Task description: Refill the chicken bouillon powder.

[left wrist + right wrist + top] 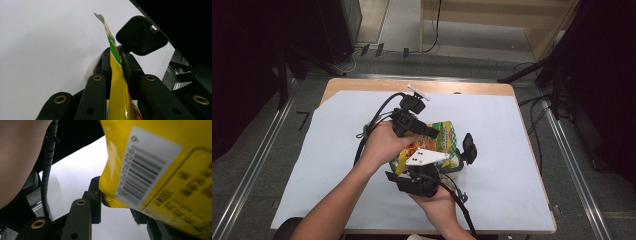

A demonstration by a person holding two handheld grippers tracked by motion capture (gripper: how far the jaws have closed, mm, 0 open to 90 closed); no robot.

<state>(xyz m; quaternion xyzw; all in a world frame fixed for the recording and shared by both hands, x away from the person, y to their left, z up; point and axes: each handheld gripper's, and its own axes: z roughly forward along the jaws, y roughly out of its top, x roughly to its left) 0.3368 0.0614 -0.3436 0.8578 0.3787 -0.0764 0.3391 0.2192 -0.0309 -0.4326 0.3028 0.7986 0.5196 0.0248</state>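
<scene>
A yellow and green snack bag (445,134) is held up over the middle of the table between both grippers. My left gripper (432,132) reaches in from the left and is shut on the bag's thin top edge (113,47), which stands up between its jaws (117,56). The right gripper (456,161), with its grey plate (426,158), comes in from below. Its jaws (115,206) pinch the bag's lower corner beside the barcode (146,167); the bag hides the right jaw. A black pad (141,35) of the other gripper shows beyond my left jaws.
A white paper sheet (337,165) covers the wooden table (362,85). Cables trail from both grippers toward the person. Metal floor rails (262,155) run along both sides, and black stands (557,65) and cables stand at the back right.
</scene>
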